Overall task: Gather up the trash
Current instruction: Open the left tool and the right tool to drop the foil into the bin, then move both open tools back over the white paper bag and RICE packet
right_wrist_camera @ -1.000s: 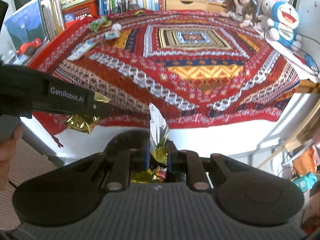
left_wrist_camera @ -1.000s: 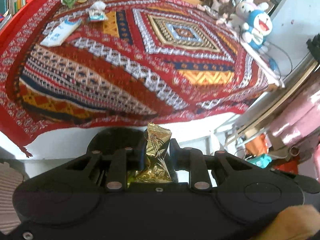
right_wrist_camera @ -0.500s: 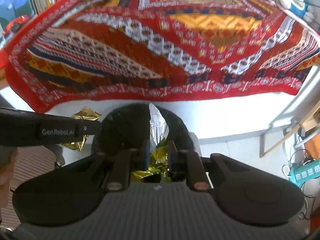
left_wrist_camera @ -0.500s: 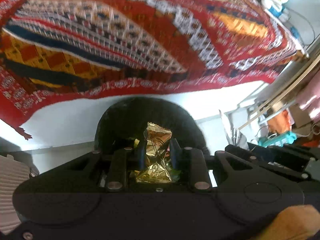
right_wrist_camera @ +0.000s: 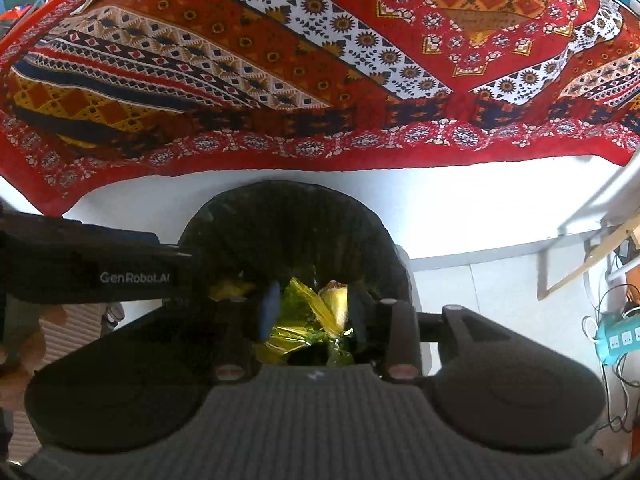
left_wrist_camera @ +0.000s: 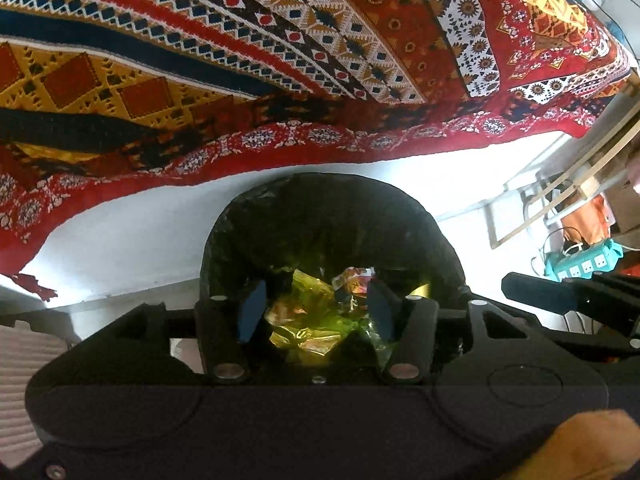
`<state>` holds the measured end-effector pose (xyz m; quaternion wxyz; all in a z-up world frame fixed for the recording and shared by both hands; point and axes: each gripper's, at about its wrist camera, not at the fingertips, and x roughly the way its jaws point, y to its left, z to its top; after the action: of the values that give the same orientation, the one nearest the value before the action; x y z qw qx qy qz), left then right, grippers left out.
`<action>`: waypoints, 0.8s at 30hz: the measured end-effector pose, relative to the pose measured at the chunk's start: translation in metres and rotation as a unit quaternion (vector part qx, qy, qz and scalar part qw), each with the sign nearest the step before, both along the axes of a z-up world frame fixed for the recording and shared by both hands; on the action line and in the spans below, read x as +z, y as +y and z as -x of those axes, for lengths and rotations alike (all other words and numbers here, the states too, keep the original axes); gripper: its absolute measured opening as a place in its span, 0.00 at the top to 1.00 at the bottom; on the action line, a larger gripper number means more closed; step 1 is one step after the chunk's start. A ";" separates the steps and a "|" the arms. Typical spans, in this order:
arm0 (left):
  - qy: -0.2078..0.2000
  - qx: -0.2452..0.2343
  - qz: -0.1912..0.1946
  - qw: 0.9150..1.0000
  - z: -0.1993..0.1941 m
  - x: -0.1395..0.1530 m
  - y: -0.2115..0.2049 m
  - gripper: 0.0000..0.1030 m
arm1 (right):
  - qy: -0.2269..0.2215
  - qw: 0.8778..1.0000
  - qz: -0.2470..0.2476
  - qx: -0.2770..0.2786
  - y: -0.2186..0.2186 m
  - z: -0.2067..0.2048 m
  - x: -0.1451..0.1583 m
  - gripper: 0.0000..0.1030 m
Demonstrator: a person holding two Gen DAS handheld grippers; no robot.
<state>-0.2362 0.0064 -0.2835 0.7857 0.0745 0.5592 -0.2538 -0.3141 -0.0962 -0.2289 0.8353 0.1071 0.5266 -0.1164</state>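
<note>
Two hand-held grippers are pointed steeply down over a black-lined bin (left_wrist_camera: pixel 332 220) that stands on the floor against the white edge of a bed, so that whatever is let go drops inside. The bed is draped with a red patterned cloth (left_wrist_camera: pixel 280 40).

On the left, the left gripper (left_wrist_camera: pixel 316 312) is held right above the bin's mouth. Its fingers (left_wrist_camera: pixel 250 312) have just been opening and now stand about half apart, with nothing pressed between them. Crumpled gold wrappers (left_wrist_camera: pixel 312 320) are seen through the gap, lying loose in the bin below.

On the right, the right gripper (right_wrist_camera: pixel 312 316) is held over the same bin (right_wrist_camera: pixel 288 224), just beside the left one, whose black body enters its view from the left edge. Its fingers (right_wrist_camera: pixel 268 312) have likewise just been opening to about half width, and nothing is gripped. Gold foil (right_wrist_camera: pixel 316 312) is seen between and below them, judged to be released trash settling into the bin.
</note>
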 end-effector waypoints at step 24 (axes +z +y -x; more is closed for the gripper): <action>-0.072 -0.007 0.026 0.997 -0.012 0.103 0.007 0.22 | -0.054 0.998 0.016 -0.032 -0.003 -0.001 0.083 0.38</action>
<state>-0.2245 0.0130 -0.1806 0.8239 0.0760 0.4937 -0.2677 -0.3133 -0.0997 -0.1461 0.8598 0.1170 0.4753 -0.1455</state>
